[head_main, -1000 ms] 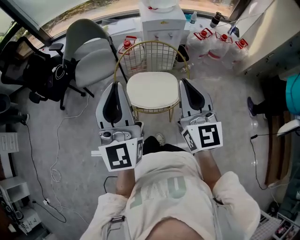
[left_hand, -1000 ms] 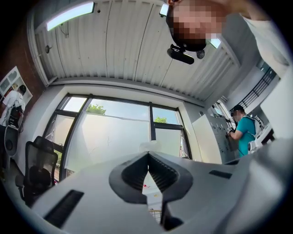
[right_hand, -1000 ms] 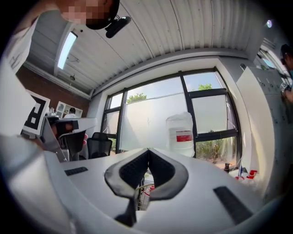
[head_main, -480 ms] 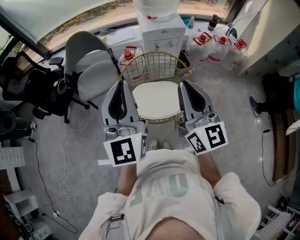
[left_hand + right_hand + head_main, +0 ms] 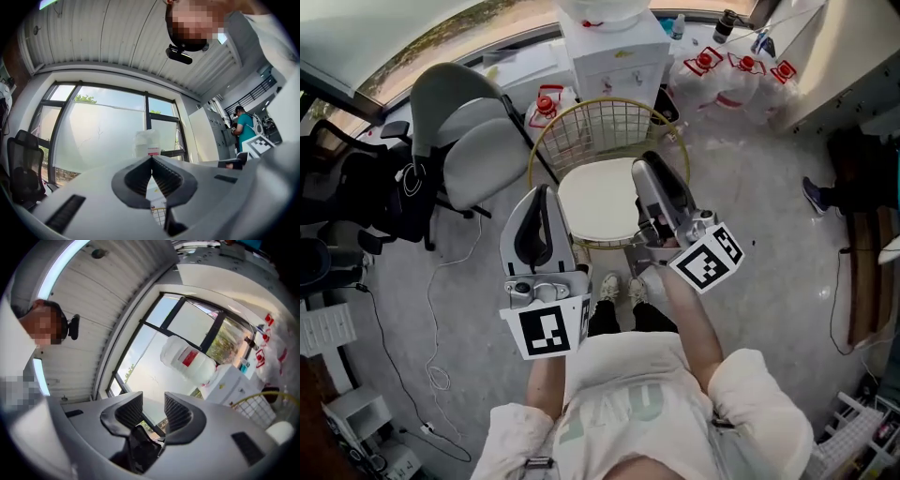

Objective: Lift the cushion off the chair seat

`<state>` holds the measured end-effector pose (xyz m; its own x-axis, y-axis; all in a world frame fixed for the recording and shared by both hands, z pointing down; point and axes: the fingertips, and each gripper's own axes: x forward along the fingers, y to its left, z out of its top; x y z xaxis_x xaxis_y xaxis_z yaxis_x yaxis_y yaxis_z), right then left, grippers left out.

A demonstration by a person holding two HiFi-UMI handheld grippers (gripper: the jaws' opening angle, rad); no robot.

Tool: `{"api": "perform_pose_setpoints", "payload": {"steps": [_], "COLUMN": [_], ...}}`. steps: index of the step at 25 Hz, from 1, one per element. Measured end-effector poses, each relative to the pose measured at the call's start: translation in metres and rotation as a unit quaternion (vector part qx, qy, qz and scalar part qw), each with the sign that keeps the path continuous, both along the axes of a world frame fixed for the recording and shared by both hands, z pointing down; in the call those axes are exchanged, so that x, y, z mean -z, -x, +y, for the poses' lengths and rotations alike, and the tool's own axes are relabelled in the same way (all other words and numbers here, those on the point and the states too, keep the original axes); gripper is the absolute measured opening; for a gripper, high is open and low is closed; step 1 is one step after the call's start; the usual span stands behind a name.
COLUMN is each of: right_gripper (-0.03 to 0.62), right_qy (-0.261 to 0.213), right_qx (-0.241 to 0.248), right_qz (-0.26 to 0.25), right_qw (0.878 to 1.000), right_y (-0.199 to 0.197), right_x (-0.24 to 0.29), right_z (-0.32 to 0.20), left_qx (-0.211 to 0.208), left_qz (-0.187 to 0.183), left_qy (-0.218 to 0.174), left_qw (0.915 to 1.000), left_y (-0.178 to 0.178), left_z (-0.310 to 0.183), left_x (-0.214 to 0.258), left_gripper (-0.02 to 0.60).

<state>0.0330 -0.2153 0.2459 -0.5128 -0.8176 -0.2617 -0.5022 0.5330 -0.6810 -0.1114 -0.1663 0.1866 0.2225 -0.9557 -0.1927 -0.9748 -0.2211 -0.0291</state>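
A round cream cushion (image 5: 598, 202) lies on the seat of a gold wire chair (image 5: 581, 122) in the head view. My left gripper (image 5: 542, 192) hovers at the cushion's left edge, jaws shut with nothing between them, as the left gripper view (image 5: 151, 161) shows. My right gripper (image 5: 646, 171) is rolled onto its side over the cushion's right edge. Its jaws (image 5: 153, 405) are opening, with a gap and nothing between the pads. Neither gripper touches the cushion as far as I can see.
A white water dispenser (image 5: 614, 47) stands behind the chair, with packs of bottles (image 5: 731, 75) to its right. A grey folding chair (image 5: 473, 141) and a black office chair (image 5: 352, 187) stand at the left. Cables (image 5: 431, 319) lie on the floor. The person's feet (image 5: 619, 286) are before the chair.
Both grippers have come closer to the chair. The right gripper has rolled onto its side and its jaws have parted. The left gripper stays shut.
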Motion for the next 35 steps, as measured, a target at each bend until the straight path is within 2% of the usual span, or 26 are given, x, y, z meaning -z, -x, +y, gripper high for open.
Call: {"api": "perform_pose_setpoints", "payload": {"steps": [2,4,7,9,15,20,23,27,29,35], "right_gripper": [0.191,0.254,0.275,0.275,0.275,0.275,0.275,0.275,0.275,0.275], "right_qy": [0.032,0.058,0.104,0.147,0.241,0.292,0.325,0.365,0.381,0.413], "right_qx": [0.031,0.062,0.076,0.071,0.024,0.005,0.001,-0.015,-0.028,-0.049], "right_qz": [-0.046,-0.104,-0.184,-0.220,-0.215,-0.203,-0.217,-0.227,-0.236,-0.245], "right_qw": [0.998,0.991,0.975,0.962,0.946,0.934,0.921,0.903,0.894,0.876], "right_y": [0.009,0.020,0.024,0.017,-0.007,-0.016,-0.017,-0.020,-0.022,-0.030], "right_x": [-0.028,-0.057,-0.124,-0.180,-0.321,-0.406,-0.446,-0.488,-0.504,-0.533], "right_z": [-0.012,-0.022,-0.028,-0.012,0.043,0.074,0.091,0.115,0.122,0.124], "left_qx": [0.002,0.003,0.001,-0.002,0.001,0.007,0.004,0.001,-0.001,-0.010], "left_qz": [0.000,0.000,0.006,0.011,0.016,0.017,0.015,0.022,0.022,0.020], "left_qy": [0.014,0.024,0.038,0.059,0.117,0.164,0.189,0.216,0.220,0.222], "left_qw": [0.9999,0.9997,0.9993,0.9982,0.9930,0.9863,0.9819,0.9761,0.9753,0.9749], "left_y": [0.001,0.002,0.001,-0.002,-0.007,-0.010,-0.017,-0.023,-0.025,-0.032], "left_z": [-0.010,-0.020,-0.032,-0.031,-0.028,-0.019,-0.005,0.010,0.013,0.010], "left_x": [-0.020,-0.043,-0.087,-0.121,-0.226,-0.310,-0.346,-0.378,-0.384,-0.389], "left_gripper": [0.014,0.014,0.014,0.014,0.014,0.014,0.014,0.014,0.014,0.014]}}
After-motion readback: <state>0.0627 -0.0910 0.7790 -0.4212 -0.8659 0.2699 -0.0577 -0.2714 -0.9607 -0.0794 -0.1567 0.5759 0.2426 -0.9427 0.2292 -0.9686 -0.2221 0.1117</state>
